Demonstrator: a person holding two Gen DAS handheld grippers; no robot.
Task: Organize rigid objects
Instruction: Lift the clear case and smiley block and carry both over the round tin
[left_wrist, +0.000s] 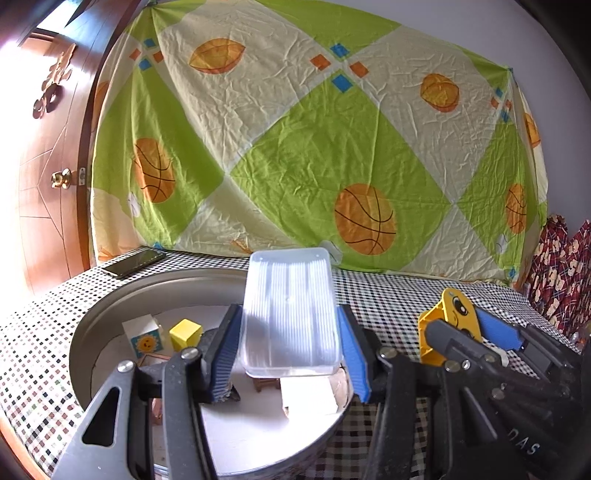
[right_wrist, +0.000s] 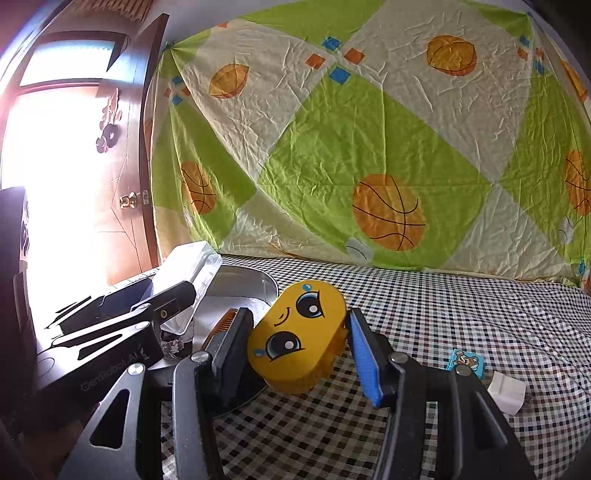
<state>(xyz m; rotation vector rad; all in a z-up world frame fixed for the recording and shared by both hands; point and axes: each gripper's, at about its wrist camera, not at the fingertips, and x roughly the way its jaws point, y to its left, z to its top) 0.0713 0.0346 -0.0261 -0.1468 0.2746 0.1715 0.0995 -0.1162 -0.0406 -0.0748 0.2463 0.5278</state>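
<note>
Over the basin, your left gripper clamps the clear tray lengthwise; your right gripper, beside its rim, holds the yellow box.

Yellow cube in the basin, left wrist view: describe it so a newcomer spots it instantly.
Find the round metal basin on the checkered tablecloth. Inside, at its left, the yellow cube sits right of a white block with a sun picture. It is the only plain solid-yellow piece there.

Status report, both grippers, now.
Left gripper shut on clear plastic box, held over the metal basin. Right gripper shut on yellow face box, above the checkered cloth. Nothing in the way.
</note>
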